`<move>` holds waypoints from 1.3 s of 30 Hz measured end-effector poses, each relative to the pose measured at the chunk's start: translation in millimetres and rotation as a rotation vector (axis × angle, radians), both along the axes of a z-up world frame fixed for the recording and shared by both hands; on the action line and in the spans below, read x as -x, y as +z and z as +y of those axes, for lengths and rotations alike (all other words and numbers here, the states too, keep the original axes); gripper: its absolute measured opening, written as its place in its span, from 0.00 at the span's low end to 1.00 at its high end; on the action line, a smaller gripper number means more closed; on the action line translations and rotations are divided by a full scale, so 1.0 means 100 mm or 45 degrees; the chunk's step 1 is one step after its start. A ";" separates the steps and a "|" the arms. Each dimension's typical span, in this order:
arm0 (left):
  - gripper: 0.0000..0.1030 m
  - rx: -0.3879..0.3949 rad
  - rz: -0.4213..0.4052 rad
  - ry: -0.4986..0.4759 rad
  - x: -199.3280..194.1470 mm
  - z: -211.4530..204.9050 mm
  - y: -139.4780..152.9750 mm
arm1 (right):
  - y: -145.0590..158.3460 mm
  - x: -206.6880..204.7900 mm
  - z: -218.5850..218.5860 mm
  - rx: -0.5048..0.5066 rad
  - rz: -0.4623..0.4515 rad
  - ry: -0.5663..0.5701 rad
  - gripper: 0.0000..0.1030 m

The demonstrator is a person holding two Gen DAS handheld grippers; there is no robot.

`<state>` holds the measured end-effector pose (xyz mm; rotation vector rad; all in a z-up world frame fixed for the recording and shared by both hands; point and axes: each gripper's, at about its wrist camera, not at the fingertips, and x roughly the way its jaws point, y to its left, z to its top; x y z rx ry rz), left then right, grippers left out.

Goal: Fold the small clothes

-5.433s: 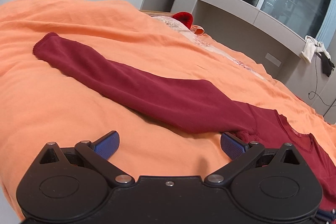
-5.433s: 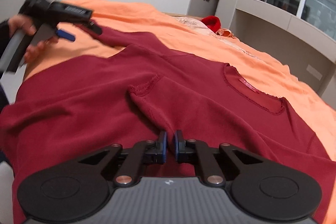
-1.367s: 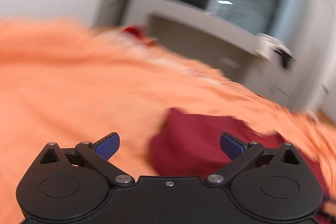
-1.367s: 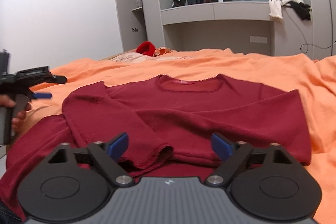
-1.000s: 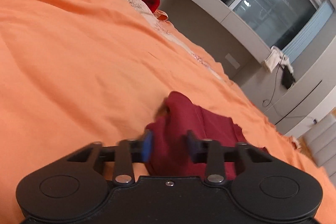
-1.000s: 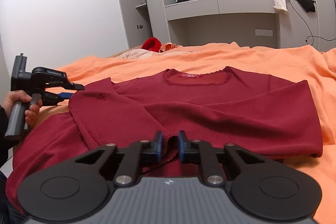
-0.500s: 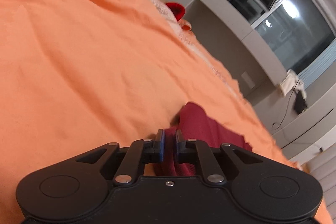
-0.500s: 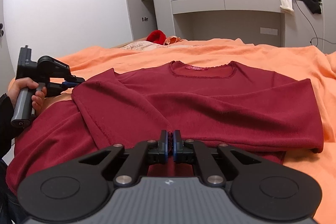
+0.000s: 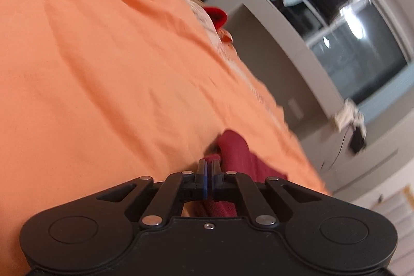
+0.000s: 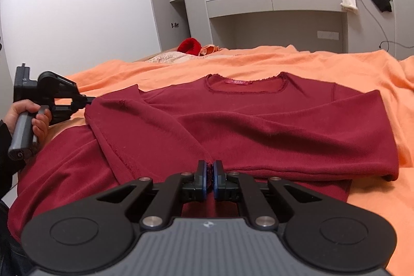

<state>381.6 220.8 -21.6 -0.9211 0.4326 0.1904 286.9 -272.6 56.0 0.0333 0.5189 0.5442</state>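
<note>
Since a second ago, your left hand-held gripper has just closed on the red sweater's folded shoulder edge on the bed.
Right hand-held gripper is clamped on the sleeve cuff; uneven lifting could undo the sleeve folds.

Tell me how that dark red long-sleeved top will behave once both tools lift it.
The top will probably sag between the pinch points: it already lies in soft folds. Its folded-over sleeves may slide loose. It looks thin, so likely light.

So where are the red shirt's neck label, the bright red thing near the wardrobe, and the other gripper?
neck label point(image 10: 238, 81), right wrist view, its middle
bright red item point(image 10: 190, 45), right wrist view, its top
left gripper point(image 10: 86, 100), right wrist view, fingertips
</note>
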 end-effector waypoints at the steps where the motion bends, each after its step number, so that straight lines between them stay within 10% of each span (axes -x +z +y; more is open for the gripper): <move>1: 0.01 0.027 -0.008 0.028 0.02 0.02 -0.01 | 0.00 0.01 0.01 0.006 -0.004 0.001 0.05; 10: 0.07 0.042 0.101 0.042 -0.03 0.03 -0.11 | -0.03 -0.03 -0.02 0.000 0.031 0.017 0.08; 14: 0.27 -0.020 0.091 -0.005 -0.02 -0.01 -0.04 | 0.00 0.05 -0.10 -0.023 0.006 0.005 0.46; 26: 0.93 -0.292 -0.015 -0.002 0.57 -0.32 0.35 | 0.07 0.83 -0.31 0.103 -0.264 -0.046 1.00; 39: 0.99 -0.601 -0.199 -0.029 1.66 -0.96 0.42 | -0.22 1.98 -0.28 0.496 -0.448 -0.002 1.00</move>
